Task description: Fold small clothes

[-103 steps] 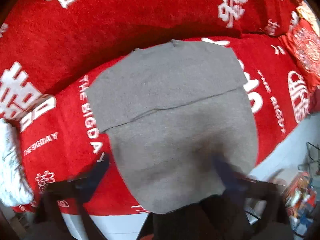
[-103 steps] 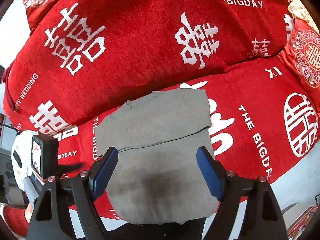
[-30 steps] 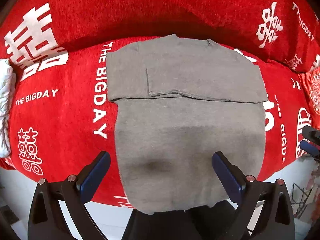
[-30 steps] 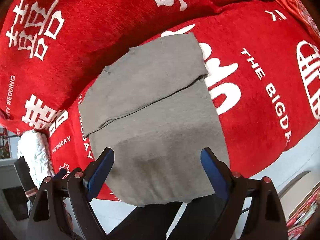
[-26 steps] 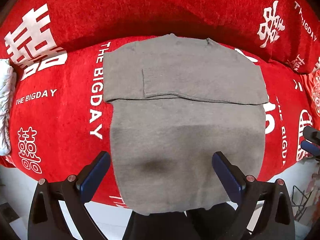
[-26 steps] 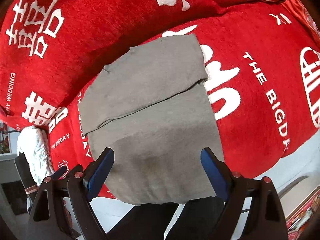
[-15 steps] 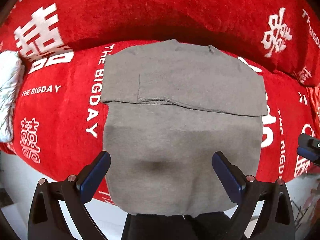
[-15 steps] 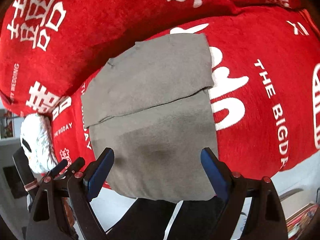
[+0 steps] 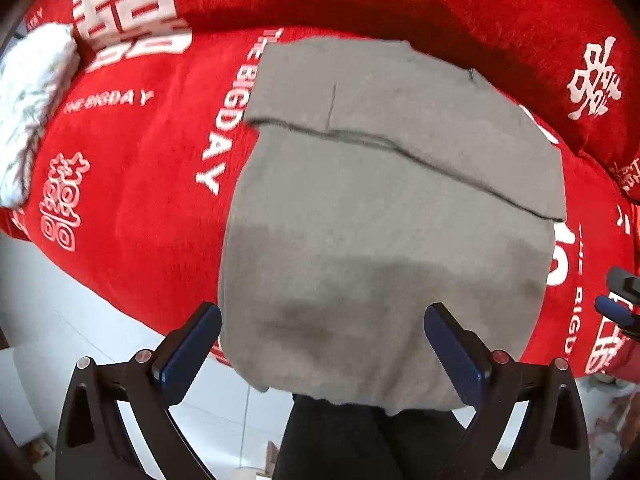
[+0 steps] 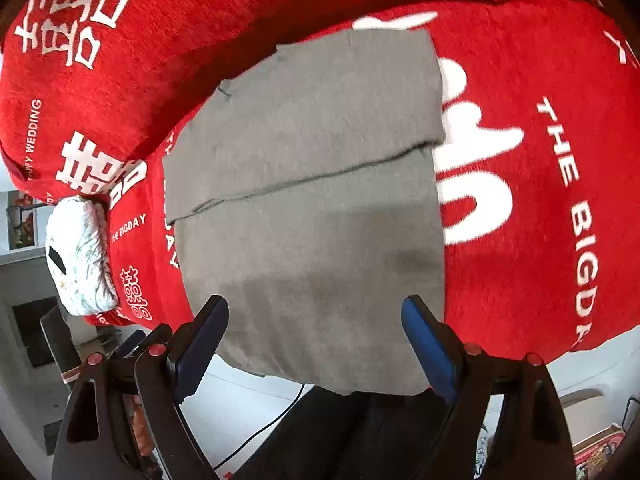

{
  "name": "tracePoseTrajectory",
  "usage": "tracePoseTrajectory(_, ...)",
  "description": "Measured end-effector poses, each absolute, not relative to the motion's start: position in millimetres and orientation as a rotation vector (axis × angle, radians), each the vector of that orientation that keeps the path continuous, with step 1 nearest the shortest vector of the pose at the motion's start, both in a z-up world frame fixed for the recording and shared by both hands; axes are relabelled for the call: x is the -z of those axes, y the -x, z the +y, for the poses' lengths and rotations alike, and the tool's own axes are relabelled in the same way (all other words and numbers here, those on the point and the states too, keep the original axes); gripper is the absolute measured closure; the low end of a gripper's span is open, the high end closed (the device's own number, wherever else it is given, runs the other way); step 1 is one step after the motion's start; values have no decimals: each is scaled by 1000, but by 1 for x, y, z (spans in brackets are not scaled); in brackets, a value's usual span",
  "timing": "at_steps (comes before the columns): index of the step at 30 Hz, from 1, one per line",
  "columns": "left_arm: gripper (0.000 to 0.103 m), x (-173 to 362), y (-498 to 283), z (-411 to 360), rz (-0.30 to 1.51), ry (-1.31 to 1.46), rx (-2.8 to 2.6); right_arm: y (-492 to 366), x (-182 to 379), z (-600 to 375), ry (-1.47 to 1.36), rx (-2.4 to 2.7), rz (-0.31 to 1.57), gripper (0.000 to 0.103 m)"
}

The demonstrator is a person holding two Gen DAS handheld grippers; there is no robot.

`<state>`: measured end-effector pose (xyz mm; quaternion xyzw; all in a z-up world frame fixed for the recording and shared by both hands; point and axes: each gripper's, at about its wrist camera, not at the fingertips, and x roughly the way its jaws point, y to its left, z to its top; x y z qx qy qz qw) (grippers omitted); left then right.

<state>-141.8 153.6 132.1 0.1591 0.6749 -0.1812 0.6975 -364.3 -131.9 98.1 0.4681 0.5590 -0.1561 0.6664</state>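
A grey knitted garment (image 9: 384, 216) (image 10: 312, 208) lies flat on a red sofa seat, its sleeves folded across the upper half and its hem hanging over the front edge. My left gripper (image 9: 320, 336) hovers open above the hem, the blue pads wide apart with only the cloth below them. The right gripper (image 10: 314, 332) is likewise open over the lower hem, holding nothing. The tip of the right gripper (image 9: 618, 304) shows at the right edge of the left wrist view.
The red sofa cover (image 9: 132, 184) (image 10: 540, 168) with white lettering spans both views, backrest behind. A white bundled cloth (image 9: 28, 92) (image 10: 80, 256) lies at the seat's left end. Dark trouser legs (image 9: 352, 436) and pale floor (image 9: 48, 320) sit below the seat edge.
Both grippers have sunk closer to the garment and rolled a little; the left view has shifted so the garment sits further right. Neither gripper has taken hold of anything.
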Motion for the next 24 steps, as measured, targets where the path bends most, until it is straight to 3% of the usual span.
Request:
tracePoseTrajectory(16,2,-32,153,259,1605,-352,406,464,27,-66,-1216,357,1308,13)
tracePoseTrajectory(24,1,18,175,272,1667,-353,455,498,79,-39,-1256,351,1353,12)
